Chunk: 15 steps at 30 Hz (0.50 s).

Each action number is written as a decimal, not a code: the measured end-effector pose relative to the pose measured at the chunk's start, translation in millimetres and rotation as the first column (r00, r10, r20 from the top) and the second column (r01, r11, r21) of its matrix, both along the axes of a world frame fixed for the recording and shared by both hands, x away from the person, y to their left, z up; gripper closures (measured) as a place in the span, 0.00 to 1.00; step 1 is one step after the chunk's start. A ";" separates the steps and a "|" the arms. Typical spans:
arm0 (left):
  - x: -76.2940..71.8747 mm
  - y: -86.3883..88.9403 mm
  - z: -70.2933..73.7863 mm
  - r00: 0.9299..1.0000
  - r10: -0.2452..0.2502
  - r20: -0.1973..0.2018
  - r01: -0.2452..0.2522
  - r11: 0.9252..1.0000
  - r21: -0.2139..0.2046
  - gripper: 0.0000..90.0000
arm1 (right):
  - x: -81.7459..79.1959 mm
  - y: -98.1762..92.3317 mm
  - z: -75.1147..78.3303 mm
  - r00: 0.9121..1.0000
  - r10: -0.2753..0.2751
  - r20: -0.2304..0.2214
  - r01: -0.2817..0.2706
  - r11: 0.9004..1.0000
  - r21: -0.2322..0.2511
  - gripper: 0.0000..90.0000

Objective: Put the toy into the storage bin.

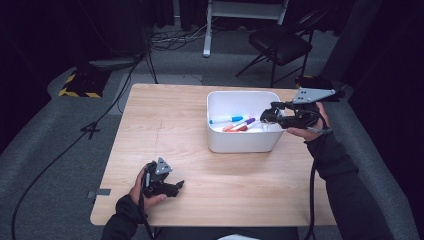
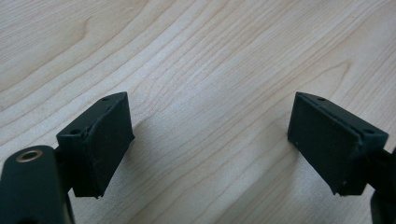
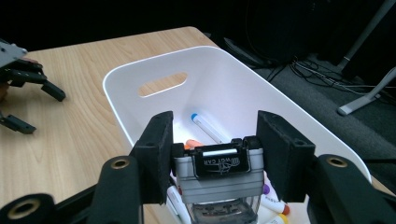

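White bin (image 1: 243, 142) on wooden table (image 1: 200, 165), right of centre; markers (image 1: 239, 122) lying inside, blue-capped one (image 3: 205, 127) along the floor. Right gripper (image 1: 266, 116) held over the bin's right rim, jaws clamped on a grey-and-black stamp-like block (image 3: 219, 170) lettered "WGT CAR", pads pressed against both its sides, block poised above the markers. Left gripper (image 1: 175, 186) low over bare tabletop near the front edge, well apart from the bin; jaws parted, nothing between the pads (image 2: 109, 140), only wood grain.
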State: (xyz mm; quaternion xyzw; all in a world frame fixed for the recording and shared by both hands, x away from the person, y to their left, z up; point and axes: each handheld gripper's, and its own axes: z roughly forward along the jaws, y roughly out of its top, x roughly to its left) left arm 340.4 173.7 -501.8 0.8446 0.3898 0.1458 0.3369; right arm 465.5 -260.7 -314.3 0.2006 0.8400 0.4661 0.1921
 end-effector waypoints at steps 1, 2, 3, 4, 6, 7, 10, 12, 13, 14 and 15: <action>0.0 0.1 0.2 1.000 0.001 0.002 -0.001 1.000 0.003 0.16 | 1.9 1.0 -0.8 1.000 -0.004 -0.004 0.004 1.000 0.000 0.54; 0.0 0.0 0.1 1.000 0.001 0.001 -0.001 1.000 0.000 0.16 | 5.7 3.2 -2.6 1.000 -0.003 -0.010 0.003 1.000 -0.003 0.54; 0.0 0.1 0.1 1.000 0.001 0.001 -0.001 1.000 0.001 0.16 | 7.7 4.6 -3.8 1.000 -0.005 -0.016 0.005 1.000 -0.002 0.54; 0.0 0.1 0.1 1.000 0.000 0.002 0.000 1.000 0.002 0.16 | 9.7 5.2 -4.5 1.000 -0.005 -0.014 0.005 1.000 -0.009 0.54; 0.0 0.0 0.0 1.000 0.000 0.000 0.000 1.000 0.000 0.16 | 13.9 7.7 -7.0 1.000 -0.004 -0.022 0.004 1.000 -0.002 0.54; 0.0 0.1 0.1 1.000 0.001 0.002 -0.001 1.000 0.002 0.16 | 15.5 9.3 -8.3 1.000 -0.006 -0.026 0.006 1.000 -0.005 0.54; -0.1 0.1 0.1 1.000 0.002 0.000 -0.002 1.000 0.002 0.16 | 19.8 13.4 -11.9 0.999 -0.009 -0.034 0.009 1.000 -0.012 0.54; 0.0 0.1 0.1 1.000 0.001 0.001 -0.001 1.000 0.001 0.16 | 23.9 15.6 -14.2 0.999 -0.011 -0.045 0.011 1.000 -0.008 0.54; 0.1 0.1 0.1 1.000 0.000 0.002 0.000 1.000 0.002 0.16 | 25.2 16.7 -15.0 0.999 -0.011 -0.048 0.011 1.000 -0.007 0.54; 0.0 0.0 0.0 1.000 0.000 0.000 0.000 1.000 0.000 0.16 | 26.8 18.3 -16.0 0.999 -0.012 -0.051 0.011 1.000 -0.008 0.54; 0.0 0.0 0.1 1.000 0.000 0.001 0.000 1.000 0.001 0.16 | 28.5 20.2 -17.2 0.998 -0.010 -0.056 0.009 1.000 -0.009 0.54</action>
